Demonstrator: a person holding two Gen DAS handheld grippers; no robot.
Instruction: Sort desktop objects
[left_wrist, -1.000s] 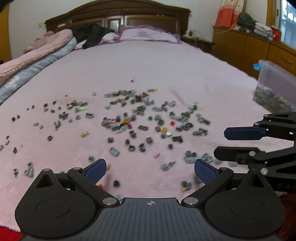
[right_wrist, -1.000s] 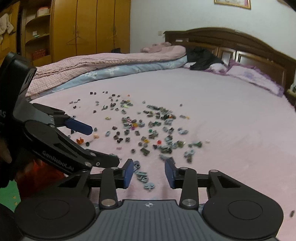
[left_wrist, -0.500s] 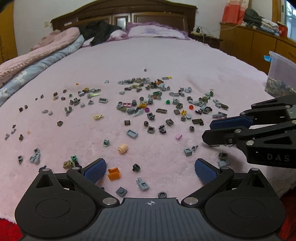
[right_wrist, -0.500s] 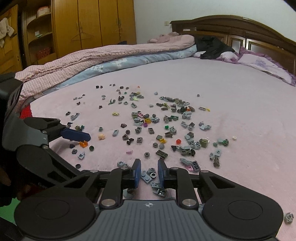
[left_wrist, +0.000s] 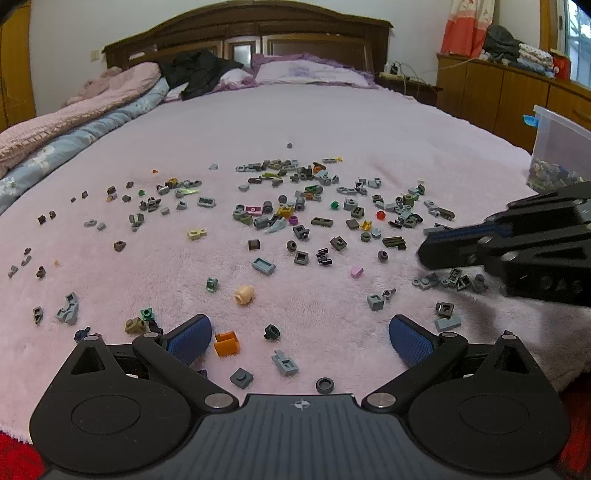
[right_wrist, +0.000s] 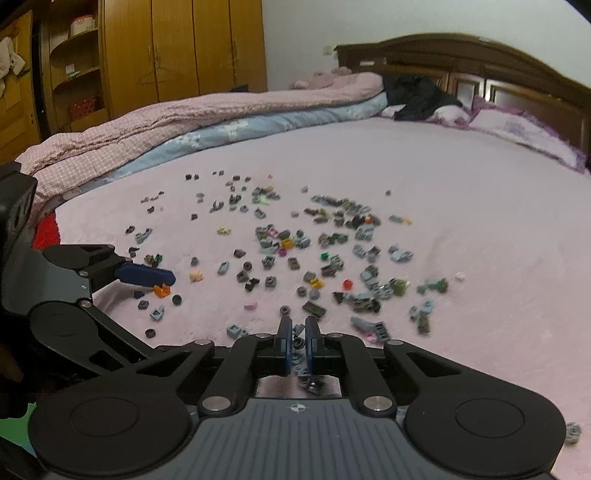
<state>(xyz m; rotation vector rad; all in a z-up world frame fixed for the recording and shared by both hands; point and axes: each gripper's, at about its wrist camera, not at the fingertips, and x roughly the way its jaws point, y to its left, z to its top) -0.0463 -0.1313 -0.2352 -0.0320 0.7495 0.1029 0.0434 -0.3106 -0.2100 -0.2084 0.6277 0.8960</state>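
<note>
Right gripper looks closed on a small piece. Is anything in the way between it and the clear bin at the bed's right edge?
Nothing visible blocks it. The right gripper pinches a small dark piece; the clear bin stands beyond it on bare pink blanket. Only loose bricks lie underneath.

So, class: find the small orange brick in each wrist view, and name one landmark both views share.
Left wrist view: orange brick low, left of centre, beside the left gripper's left pad.
Right wrist view: orange brick at left, just under that gripper's blue pad.
Shared landmark: dark wooden headboard.

Bedspread (left_wrist: 332, 122): pink fleecy cloth, matt. Bricks (left_wrist: 288, 218): smooth plastic. Headboard (left_wrist: 243, 29): dark glossy wood. Bin (left_wrist: 561, 147): clear plastic.
</note>
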